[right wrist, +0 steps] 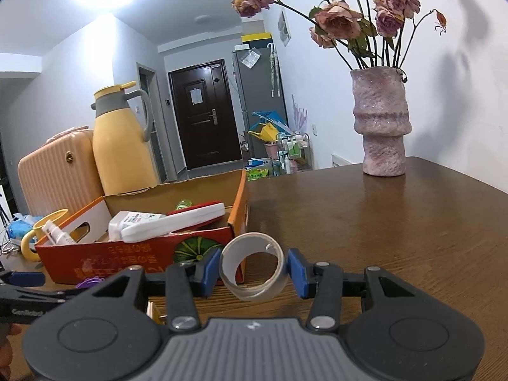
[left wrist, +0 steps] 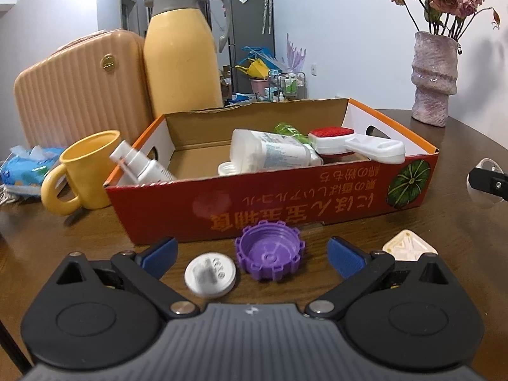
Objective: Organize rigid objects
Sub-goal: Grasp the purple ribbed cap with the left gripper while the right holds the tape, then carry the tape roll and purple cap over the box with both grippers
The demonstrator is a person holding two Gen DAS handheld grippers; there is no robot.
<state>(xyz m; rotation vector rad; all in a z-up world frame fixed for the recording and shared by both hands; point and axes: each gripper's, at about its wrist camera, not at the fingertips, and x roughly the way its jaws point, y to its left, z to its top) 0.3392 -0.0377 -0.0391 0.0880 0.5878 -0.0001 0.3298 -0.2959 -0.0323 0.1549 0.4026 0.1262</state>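
Observation:
An orange cardboard box (left wrist: 273, 203) stands on the brown table, holding white bottles (left wrist: 270, 154), a red-topped brush (left wrist: 333, 139) and a spray bottle (left wrist: 139, 165). In front of it lie a purple cap (left wrist: 270, 250), a white round lid (left wrist: 211, 273) and a cream triangular piece (left wrist: 409, 246). My left gripper (left wrist: 252, 255) is open, its blue pads on either side of the purple cap and not touching it. My right gripper (right wrist: 254, 268) is shut on a cardboard tape ring (right wrist: 254, 266), held just right of the box (right wrist: 127, 254). The left gripper's fingers (right wrist: 25, 281) show at the far left.
A yellow mug (left wrist: 85, 171), a yellow thermos jug (left wrist: 182, 50), a ribbed peach case (left wrist: 79, 85) and a blue tissue pack (left wrist: 28, 168) stand left of the box. A pink vase with dried roses (right wrist: 381, 123) sits at the table's far right.

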